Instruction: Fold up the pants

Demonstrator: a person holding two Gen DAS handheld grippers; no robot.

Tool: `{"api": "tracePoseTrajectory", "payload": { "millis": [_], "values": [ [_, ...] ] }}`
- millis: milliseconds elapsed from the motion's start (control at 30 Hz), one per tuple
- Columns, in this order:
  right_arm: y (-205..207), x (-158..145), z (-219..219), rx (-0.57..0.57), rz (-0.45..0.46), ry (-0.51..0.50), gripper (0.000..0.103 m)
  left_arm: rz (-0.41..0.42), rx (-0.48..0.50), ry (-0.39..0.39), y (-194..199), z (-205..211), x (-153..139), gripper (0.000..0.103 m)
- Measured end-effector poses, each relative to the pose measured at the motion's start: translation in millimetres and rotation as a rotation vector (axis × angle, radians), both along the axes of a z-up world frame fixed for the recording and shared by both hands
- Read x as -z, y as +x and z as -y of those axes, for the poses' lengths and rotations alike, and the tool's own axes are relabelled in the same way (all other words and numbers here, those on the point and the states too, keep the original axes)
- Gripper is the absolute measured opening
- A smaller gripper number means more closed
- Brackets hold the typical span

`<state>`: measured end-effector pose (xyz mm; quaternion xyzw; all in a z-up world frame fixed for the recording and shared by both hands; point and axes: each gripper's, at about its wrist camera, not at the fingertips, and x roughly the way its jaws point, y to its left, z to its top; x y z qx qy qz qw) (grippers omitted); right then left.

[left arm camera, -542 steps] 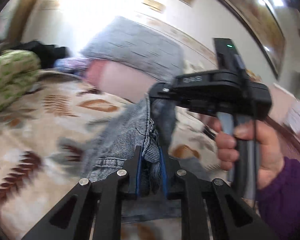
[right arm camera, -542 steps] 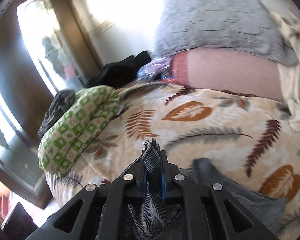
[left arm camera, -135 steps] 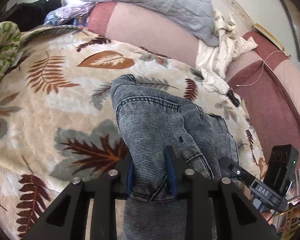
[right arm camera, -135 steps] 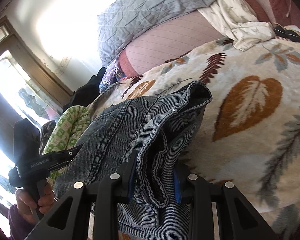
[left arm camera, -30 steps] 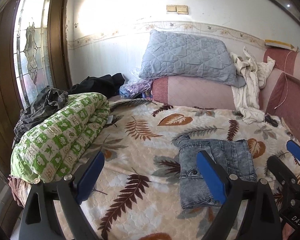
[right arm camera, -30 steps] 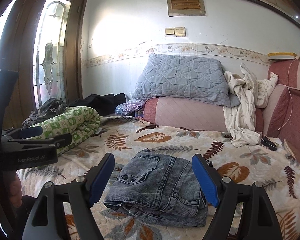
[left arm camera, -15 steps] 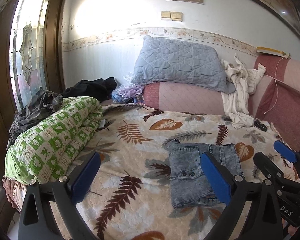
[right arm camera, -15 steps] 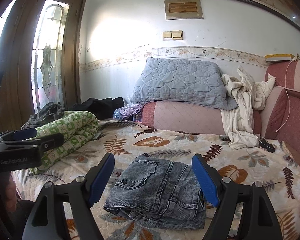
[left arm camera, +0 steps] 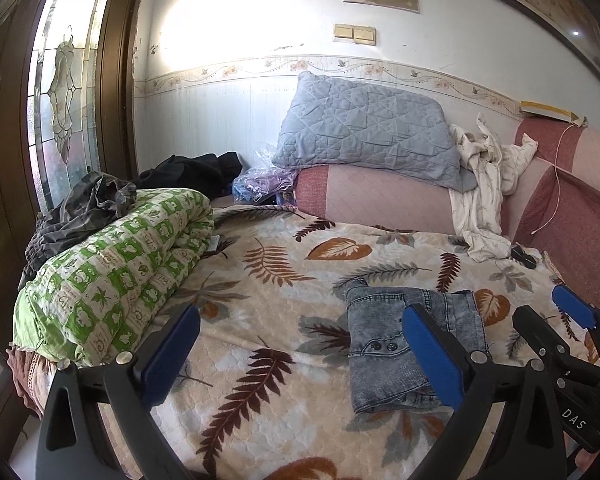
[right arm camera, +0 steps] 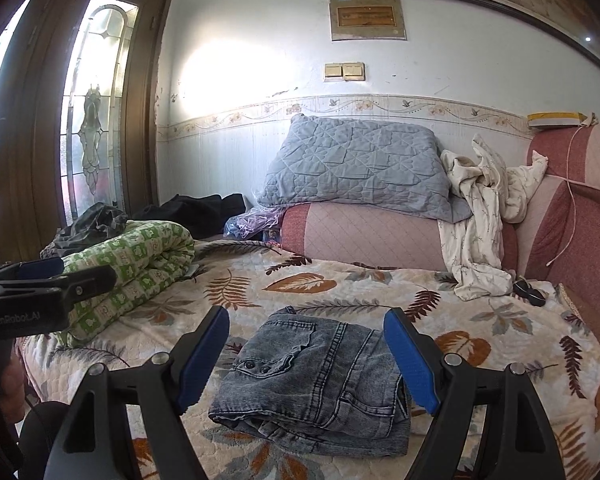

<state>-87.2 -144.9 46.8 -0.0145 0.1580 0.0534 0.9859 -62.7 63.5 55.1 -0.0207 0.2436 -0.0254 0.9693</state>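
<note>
On the leaf-print blanket (right arm camera: pixel 480 344) of the bed, the pants (right arm camera: pixel 320 384) lie folded into a compact denim stack. Left gripper (left arm camera: pixel 300 356) and right gripper (right arm camera: pixel 306 360) both hover clear, jaws spread wide, holding nothing.

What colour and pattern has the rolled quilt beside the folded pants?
The rolled quilt has green and cream squares with small printed figures, clearest in the left wrist view.

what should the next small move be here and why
Probably none on the cloth: just draw both tools back. The jeans lie as a compact folded stack on the leaf blanket, and the left tool and right tool are open, holding nothing. At most, square the loose bottom edge.
</note>
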Motion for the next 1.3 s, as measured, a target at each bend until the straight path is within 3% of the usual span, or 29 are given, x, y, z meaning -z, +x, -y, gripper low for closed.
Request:
{"api": "tracePoseTrajectory", "payload": {
  "millis": [267, 600, 900, 1200, 1300],
  "values": [
    [1, 1, -12, -0.02, -0.006, -0.027, 0.083, -0.012, -0.02, -0.027, 1, -12, 4, 0.101],
    [5, 9, -22, -0.043, -0.022, -0.044, 0.083, -0.066, 0.051, -0.089, 8, -12, 11, 0.102],
    [6, 7, -16, -0.034, -0.018, -0.026, 0.083, -0.045, 0.055, -0.06, 6, -9, 6, 0.103],
    [8, 8, -17, -0.039, -0.021, -0.028, 0.083, -0.085, -0.004, -0.024, 15, -12, 16, 0.103],
    [9, 9, -19, -0.045, -0.021, -0.03, 0.083, -0.104, -0.029, -0.044, 19, -17, 20, 0.103]
  ]
}}
